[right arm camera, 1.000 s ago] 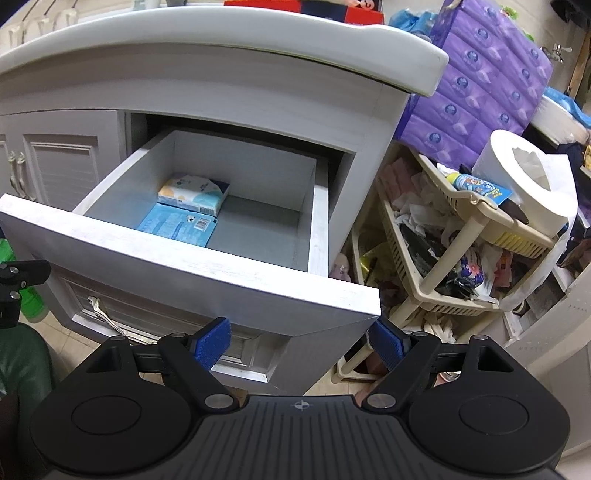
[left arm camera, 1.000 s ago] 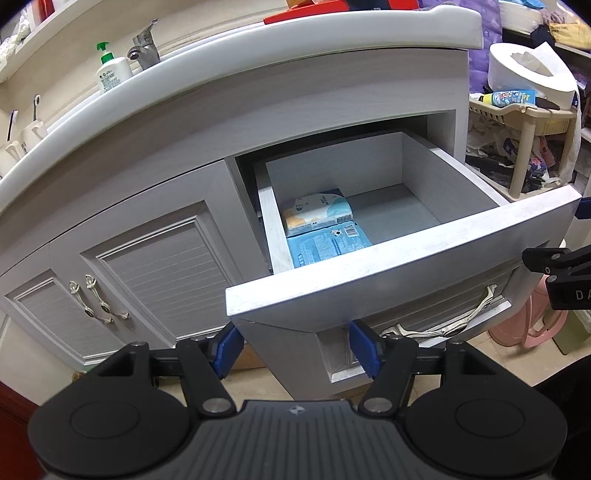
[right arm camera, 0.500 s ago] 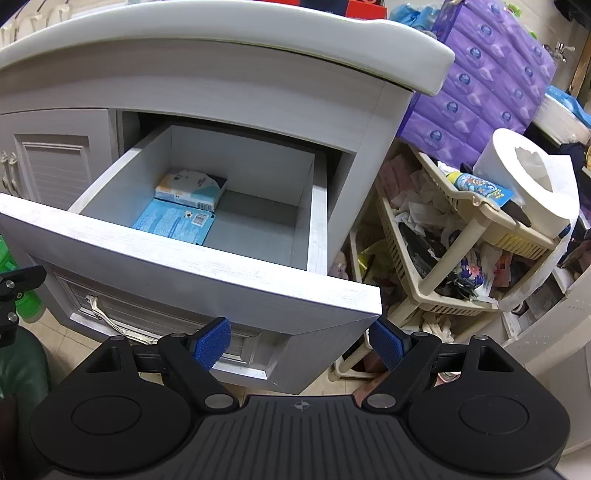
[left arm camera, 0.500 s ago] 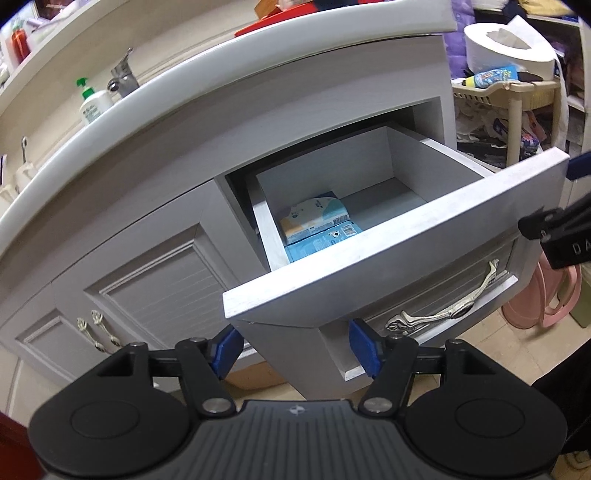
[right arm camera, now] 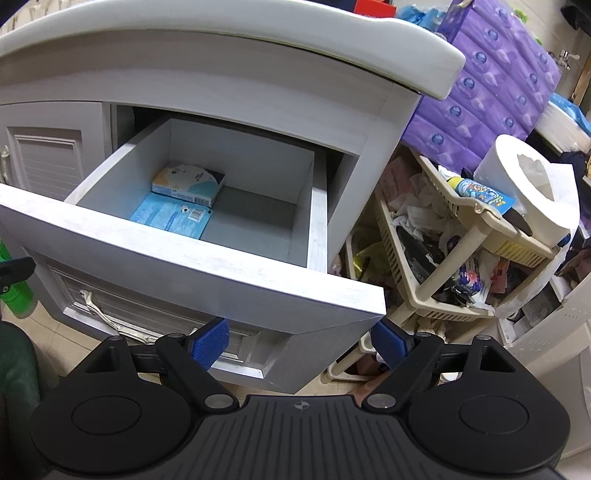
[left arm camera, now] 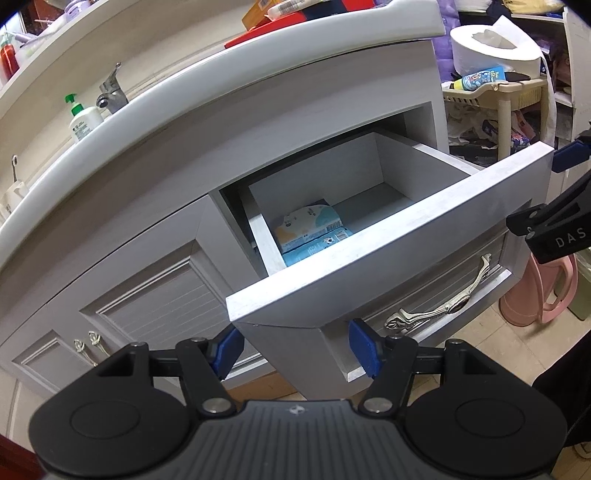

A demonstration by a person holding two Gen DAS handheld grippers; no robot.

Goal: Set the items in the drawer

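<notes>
Drawer pulled far out of the grey cabinet, front panel tilted toward the cameras. Inside, at the left rear: white pack lying flat, partly on top of a blue pack that reaches closer to the front. Right half of the drawer floor bare. Metal handle on the drawer front, below the top edge.

Left hand-held gripper low in front of the drawer's left corner, blue pads well apart, nothing between them, no contact with the drawer visible. Right hand-held gripper under the drawer's right corner, pads also spread wide, holding nothing. Part of the right hand-held gripper seen also at the right edge of the left view, near the drawer's end.

Further out: white table on top of the cabinet, with a tap, a soap bottle and a red flat thing. Two doors left of the drawer. To the right, a beige rack full of small clutter, a big paper roll on its top, purple tissue packs behind. Pink plastic thing on the floor.
</notes>
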